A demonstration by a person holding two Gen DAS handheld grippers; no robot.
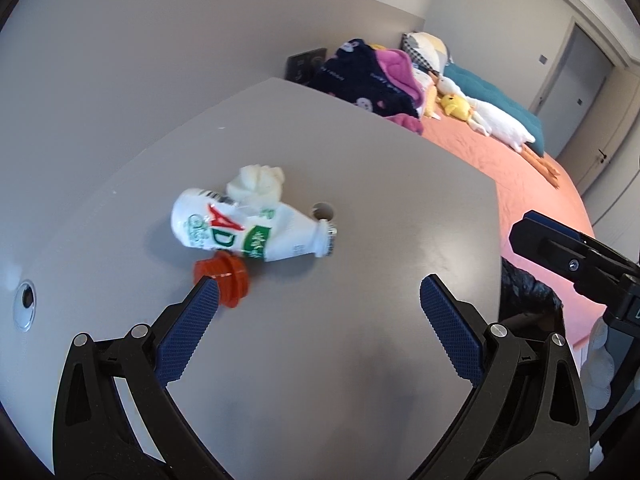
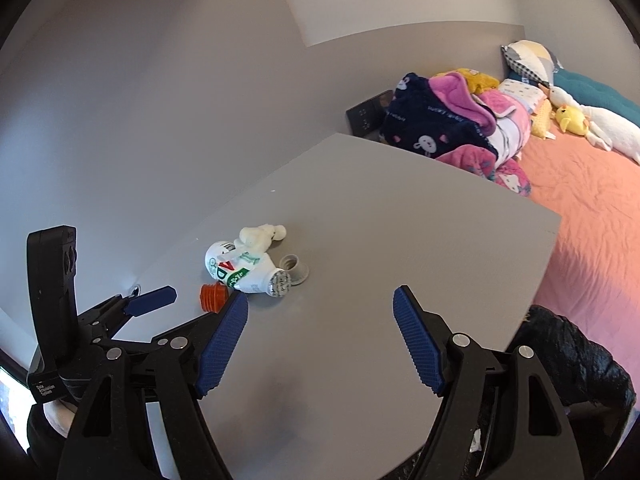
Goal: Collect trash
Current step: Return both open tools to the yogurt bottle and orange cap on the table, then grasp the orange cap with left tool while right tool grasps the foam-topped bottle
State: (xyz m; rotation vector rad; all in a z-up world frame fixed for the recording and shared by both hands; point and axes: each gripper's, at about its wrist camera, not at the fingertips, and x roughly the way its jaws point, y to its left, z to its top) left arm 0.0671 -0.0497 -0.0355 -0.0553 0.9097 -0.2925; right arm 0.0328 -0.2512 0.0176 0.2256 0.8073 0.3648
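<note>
Soft daylight, even; faint shadows on grey table (image 1: 360,184); slight motion blur; strong fisheye bending, dark corners.

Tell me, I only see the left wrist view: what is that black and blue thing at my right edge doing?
Observer: That is the right gripper. Its jaws stand apart with nothing between them, above the grey table.
Operator: Is the white bottle sealed?
Observer: Yes. The bottle lies on its side, and crinkled foil covers its mouth.
Operator: And the ring beside it?
Observer: It is a small grey flanged cap, open end up, close by the bottle's mouth.
</note>
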